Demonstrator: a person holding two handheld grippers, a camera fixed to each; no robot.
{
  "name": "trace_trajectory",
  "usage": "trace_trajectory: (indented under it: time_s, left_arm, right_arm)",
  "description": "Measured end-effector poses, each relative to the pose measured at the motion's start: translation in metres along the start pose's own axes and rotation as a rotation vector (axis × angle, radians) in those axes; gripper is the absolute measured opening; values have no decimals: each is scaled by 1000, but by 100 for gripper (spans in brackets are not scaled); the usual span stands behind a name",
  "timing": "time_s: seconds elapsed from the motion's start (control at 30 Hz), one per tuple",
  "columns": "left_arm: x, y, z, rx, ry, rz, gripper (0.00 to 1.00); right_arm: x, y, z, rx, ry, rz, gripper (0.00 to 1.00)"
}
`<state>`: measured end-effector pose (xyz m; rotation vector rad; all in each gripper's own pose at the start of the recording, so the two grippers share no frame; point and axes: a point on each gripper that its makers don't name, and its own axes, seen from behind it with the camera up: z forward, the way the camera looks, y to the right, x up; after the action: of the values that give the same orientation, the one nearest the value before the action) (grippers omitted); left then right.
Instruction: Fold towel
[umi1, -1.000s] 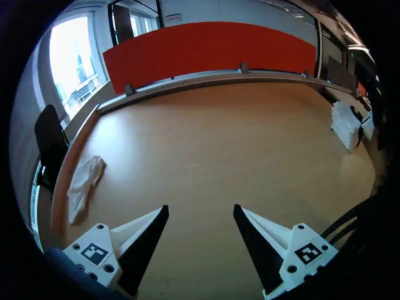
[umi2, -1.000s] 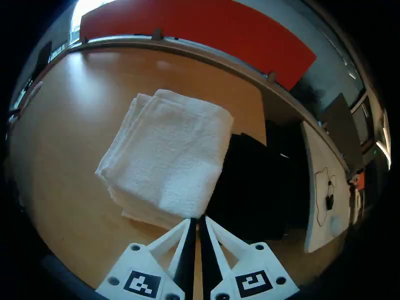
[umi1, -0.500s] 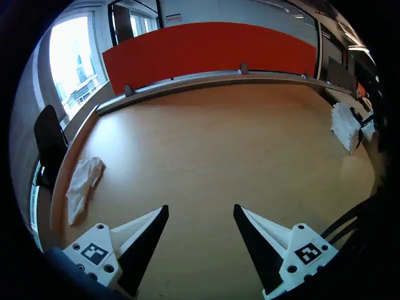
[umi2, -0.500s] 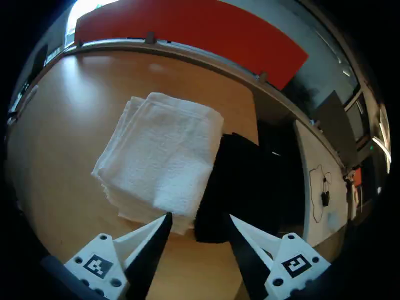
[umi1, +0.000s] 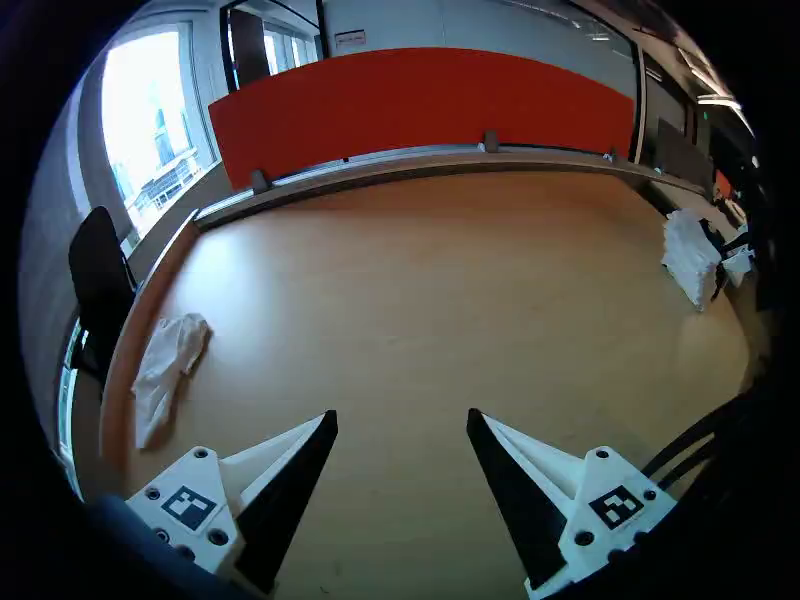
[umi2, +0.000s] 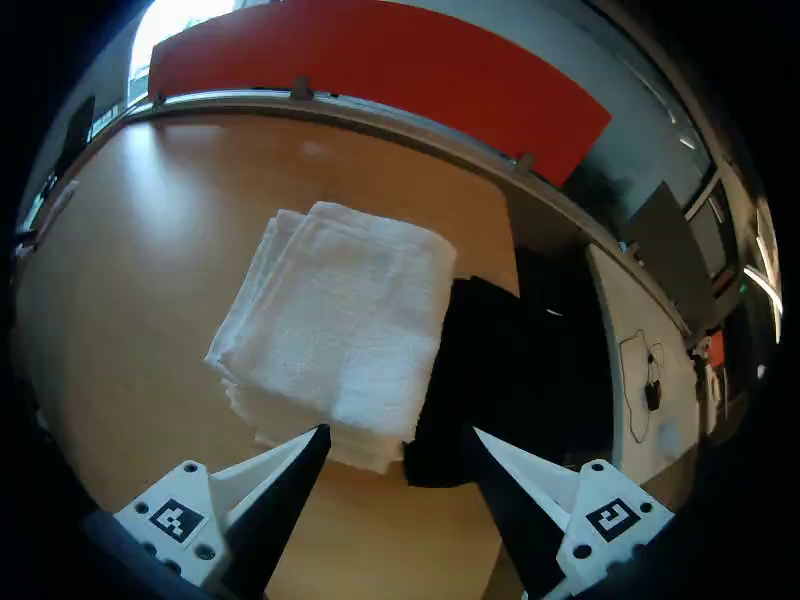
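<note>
My right gripper (umi2: 395, 432) hangs low over the wooden table (umi2: 140, 260) with its fingers spread wide and nothing between them. The folded towel (umi2: 335, 325) is a white, squared-off stack lying flat on the table just ahead of the fingertips. Its near edge sits right at the tip of the left finger, and I cannot tell whether the two touch. A black thing (umi2: 510, 370) that I cannot identify lies against the towel's right side, ahead of the right finger. A red partition (umi2: 400, 60) runs along the far edge of the table.

In the left gripper view, my left gripper (umi1: 400, 414) is wide open too and holds nothing, pointing across bare tabletop. The folded towel shows there at the far right edge of the table, well apart from these fingers. A crumpled white cloth (umi1: 165, 365) lies near the table's left edge, off to the left of the left finger, with a black chair (umi1: 100, 275) beyond that edge.
</note>
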<state>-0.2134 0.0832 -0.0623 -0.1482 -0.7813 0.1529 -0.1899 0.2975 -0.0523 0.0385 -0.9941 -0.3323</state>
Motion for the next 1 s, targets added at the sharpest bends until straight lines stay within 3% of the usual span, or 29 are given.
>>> trace_trajectory:
  time_s: [0.2, 0.53, 0.77, 1.0]
  left_arm:
    - [1, -3, -1, 3, 7, -4, 97]
    - [3, -7, -1, 7, 17, -21, 96]
    - [7, -9, -2, 12, 28, -19, 96]
    - [13, -12, -4, 19, 48, -28, 96]
  right_arm:
    - [7, -9, -4, 4, 24, 45, 100]
    - [18, -24, -6, 4, 61, 201, 100]
    - [23, -25, -10, -24, 80, 259, 100]
    - [42, -24, -25, -73, 186, 310, 100]
